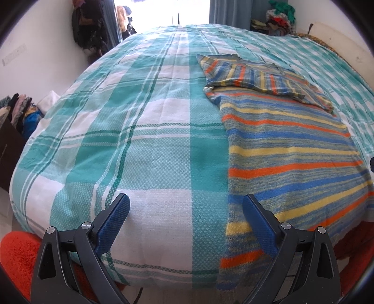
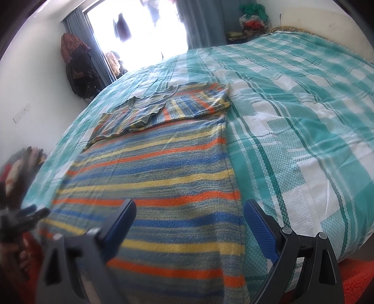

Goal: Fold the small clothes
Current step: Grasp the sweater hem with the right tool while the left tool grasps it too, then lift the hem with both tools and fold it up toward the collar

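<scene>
Left wrist view looks across a bed covered by a teal-and-white checked woven bedspread (image 1: 145,131), with a bright window (image 1: 161,11) and blue-grey curtains (image 1: 222,11) beyond its far edge. Dark bags and clothes hang on the white wall (image 1: 87,28) at the far left, a heap of coloured clothes (image 1: 280,16) sits in the far right corner, and an orange-red shaggy rug (image 1: 16,252) lies on the floor below the near edge.

Nothing lies on or in front of the striped knitted garment of blue, yellow and orange bands (image 1: 289,149), which is spread flat on the bedspread. Its long axis runs from the near edge of the bed towards the window, hem hanging over the near edge, neckline at the far end, both sleeves folded in across the chest.

Left tongs (image 1: 185,222) are wide open and empty, above the garment's left edge. Right tongs (image 2: 189,226) are also wide open and empty, over its right edge.
</scene>
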Motion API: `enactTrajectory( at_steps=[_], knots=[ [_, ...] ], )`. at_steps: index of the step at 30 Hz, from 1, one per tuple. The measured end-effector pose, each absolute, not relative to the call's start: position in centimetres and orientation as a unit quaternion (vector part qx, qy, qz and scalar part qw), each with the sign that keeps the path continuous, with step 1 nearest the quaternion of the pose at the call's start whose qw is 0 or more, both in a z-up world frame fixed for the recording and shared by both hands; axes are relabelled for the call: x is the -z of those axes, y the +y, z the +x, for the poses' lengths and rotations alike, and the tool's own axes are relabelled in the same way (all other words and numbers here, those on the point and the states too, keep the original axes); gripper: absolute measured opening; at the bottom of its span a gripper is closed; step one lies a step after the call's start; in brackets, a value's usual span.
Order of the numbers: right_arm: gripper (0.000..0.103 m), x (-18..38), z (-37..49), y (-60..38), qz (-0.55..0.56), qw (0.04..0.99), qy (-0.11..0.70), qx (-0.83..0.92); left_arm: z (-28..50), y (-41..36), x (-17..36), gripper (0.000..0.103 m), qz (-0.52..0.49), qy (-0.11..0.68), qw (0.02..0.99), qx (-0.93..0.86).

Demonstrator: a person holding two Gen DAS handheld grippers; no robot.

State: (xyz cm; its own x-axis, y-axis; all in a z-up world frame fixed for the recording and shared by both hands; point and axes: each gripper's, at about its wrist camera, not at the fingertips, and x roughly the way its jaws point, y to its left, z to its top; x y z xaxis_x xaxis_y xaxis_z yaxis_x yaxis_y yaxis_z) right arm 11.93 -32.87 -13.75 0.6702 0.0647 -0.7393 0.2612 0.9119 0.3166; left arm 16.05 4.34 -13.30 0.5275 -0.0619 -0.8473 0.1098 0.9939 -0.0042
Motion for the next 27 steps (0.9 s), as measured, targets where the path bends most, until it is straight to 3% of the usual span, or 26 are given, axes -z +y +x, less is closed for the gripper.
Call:
enactTrajectory(
  at_steps=[4, 8, 13, 15, 16, 17, 18, 19, 20, 27],
  knots=[
    [0.092, 10.8, 10.3, -36.9, 0.217, 0.884, 0.414, 0.029, 13.9, 4.2, 13.3, 0.098, -0.004, 0.506, 0.851, 0.141],
    [0.092, 11.5, 8.7, -39.5, 0.221, 0.831, 0.510, -0.011, 11.9, 1.9, 13.6, 0.095, 0.012, 0.516, 0.833, 0.201],
    [0.092, 13.9, 7.2, -36.2, 0.189, 0.792, 0.576, -0.070, 11.4, -0.9, 14.4, 0.083, 0.073, 0.523, 0.823, 0.209],
    [0.089, 14.9, 7.5, -35.3, 0.169, 0.784, 0.595, -0.060, 11.5, -1.0, 14.7, 0.064, 0.082, 0.529, 0.821, 0.200],
    [0.073, 15.6, 7.7, -35.0, 0.172, 0.773, 0.607, -0.064, 11.5, -0.9, 14.6, 0.056, 0.080, 0.532, 0.818, 0.203],
    [0.044, 16.2, 7.9, -34.8, 0.179, 0.763, 0.617, -0.072, 11.6, -0.7, 14.5, 0.037, 0.076, 0.536, 0.815, 0.208],
    [0.032, 16.7, 8.0, -34.7, 0.185, 0.754, 0.625, -0.080, 11.8, -0.4, 14.5, 0.016, 0.069, 0.541, 0.811, 0.212],
    [0.015, 16.9, 8.0, -34.7, 0.188, 0.750, 0.628, -0.083, 12.0, 0.0, 14.5, 0.007, 0.056, 0.549, 0.806, 0.216],
    [0.008, 16.9, 8.0, -34.8, 0.196, 0.751, 0.626, -0.084, 12.2, 0.5, 14.4, 0.006, 0.035, 0.556, 0.801, 0.219],
    [0.008, 13.0, 9.7, -38.8, 0.355, 0.768, 0.521, -0.109, 16.8, 4.7, 11.5, 0.005, -0.171, 0.560, 0.769, 0.255]
  ],
)
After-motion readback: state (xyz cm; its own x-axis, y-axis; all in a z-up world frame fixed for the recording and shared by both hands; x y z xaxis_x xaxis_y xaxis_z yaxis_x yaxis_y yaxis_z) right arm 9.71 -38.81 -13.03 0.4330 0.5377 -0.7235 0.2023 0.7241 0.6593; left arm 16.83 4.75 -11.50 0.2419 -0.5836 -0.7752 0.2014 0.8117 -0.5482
